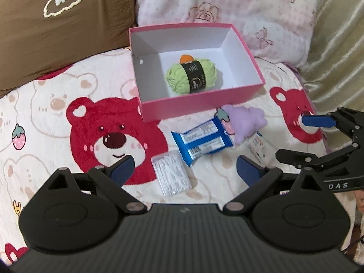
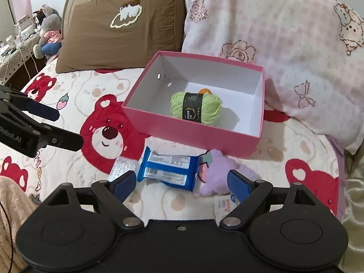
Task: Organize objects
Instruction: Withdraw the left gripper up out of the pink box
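A pink box (image 1: 200,103) (image 2: 193,130) lies open on the bed with a green yarn ball (image 1: 193,76) (image 2: 196,108) inside and something orange (image 1: 186,58) behind it. In front of the box lie a blue packet (image 1: 202,142) (image 2: 169,168), a purple plush (image 1: 245,119) (image 2: 219,173), a clear case of floss picks (image 1: 170,175) (image 2: 122,167) and a small white packet (image 1: 259,147) (image 2: 225,206). My left gripper (image 1: 184,168) is open and empty above the clear case. My right gripper (image 2: 179,182) is open and empty over the blue packet and plush.
The bed has a bear-print blanket (image 1: 56,118) (image 2: 91,91). A brown pillow (image 1: 56,29) (image 2: 122,34) and a pink pillow (image 1: 227,11) (image 2: 284,45) stand behind the box. Plush toys (image 2: 47,31) and a cluttered table sit at far left in the right wrist view.
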Action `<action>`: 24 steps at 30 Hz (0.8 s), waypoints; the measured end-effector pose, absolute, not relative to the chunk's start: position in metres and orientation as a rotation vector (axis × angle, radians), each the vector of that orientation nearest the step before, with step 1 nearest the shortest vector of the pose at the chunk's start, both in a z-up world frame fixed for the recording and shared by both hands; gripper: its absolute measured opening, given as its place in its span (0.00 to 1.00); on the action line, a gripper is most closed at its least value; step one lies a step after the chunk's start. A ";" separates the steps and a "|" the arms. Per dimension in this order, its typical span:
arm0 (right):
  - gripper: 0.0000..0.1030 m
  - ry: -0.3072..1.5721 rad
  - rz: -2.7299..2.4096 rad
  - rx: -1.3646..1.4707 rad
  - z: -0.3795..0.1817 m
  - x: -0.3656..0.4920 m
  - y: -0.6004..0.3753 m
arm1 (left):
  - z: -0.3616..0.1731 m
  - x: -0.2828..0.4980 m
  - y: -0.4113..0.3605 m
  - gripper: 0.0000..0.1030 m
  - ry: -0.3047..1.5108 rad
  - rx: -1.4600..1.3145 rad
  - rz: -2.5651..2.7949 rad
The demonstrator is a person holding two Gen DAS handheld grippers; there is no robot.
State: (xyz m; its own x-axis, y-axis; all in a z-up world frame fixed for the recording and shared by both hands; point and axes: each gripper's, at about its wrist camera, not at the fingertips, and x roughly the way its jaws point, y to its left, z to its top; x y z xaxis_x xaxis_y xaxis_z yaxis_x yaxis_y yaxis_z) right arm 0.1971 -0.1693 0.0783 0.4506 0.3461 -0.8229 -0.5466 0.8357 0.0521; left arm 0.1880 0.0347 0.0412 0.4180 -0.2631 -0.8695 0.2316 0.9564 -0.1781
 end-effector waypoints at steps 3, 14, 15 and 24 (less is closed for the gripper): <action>0.87 0.969 0.553 -0.238 0.076 0.187 -0.166 | 0.039 0.178 0.039 0.94 1.088 -0.033 -0.335; 0.87 0.976 0.623 -0.221 0.080 0.148 -0.154 | 0.026 0.145 0.045 0.94 1.074 0.028 -0.368; 0.87 0.976 0.626 -0.221 0.080 0.144 -0.153 | 0.024 0.142 0.046 0.94 1.072 0.027 -0.377; 0.87 0.982 0.624 -0.271 0.067 0.121 -0.139 | 0.009 0.125 0.053 0.94 1.060 0.047 -0.414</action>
